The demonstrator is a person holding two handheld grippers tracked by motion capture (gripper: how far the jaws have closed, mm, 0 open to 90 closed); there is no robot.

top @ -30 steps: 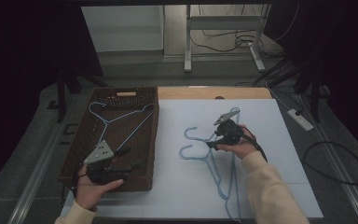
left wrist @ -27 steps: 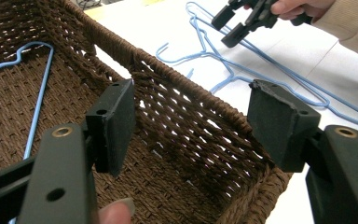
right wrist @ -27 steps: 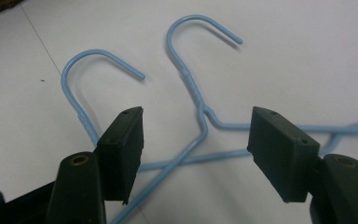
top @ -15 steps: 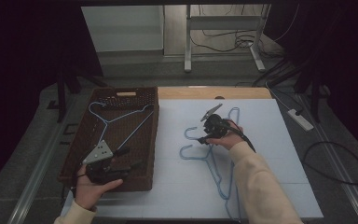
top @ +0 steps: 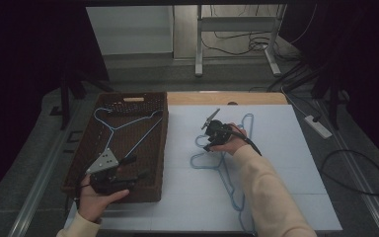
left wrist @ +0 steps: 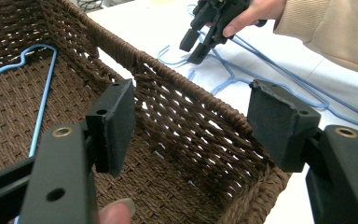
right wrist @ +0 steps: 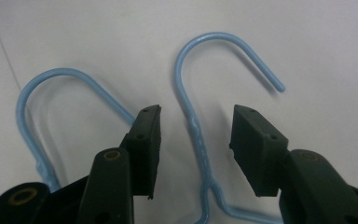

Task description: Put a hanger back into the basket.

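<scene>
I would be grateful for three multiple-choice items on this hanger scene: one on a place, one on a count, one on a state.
1. Where does the hanger that the right tongs straddle lie?
A. in the basket
B. on the white table top
C. on the floor

2. How many blue hangers lie in the wicker basket?
A. one
B. two
C. none

3. How do the right tongs stand at the hanger neck?
A. clamped tight on it
B. apart, with the neck between the pads, untouched
C. shut beside it

Key: 1 B, the right gripper view shows the wire flat on the white table top. 2 A, the high view shows a single hanger in the basket. 3 B, the jaws have just been closing, yet gaps show on both sides of the neck.
</scene>
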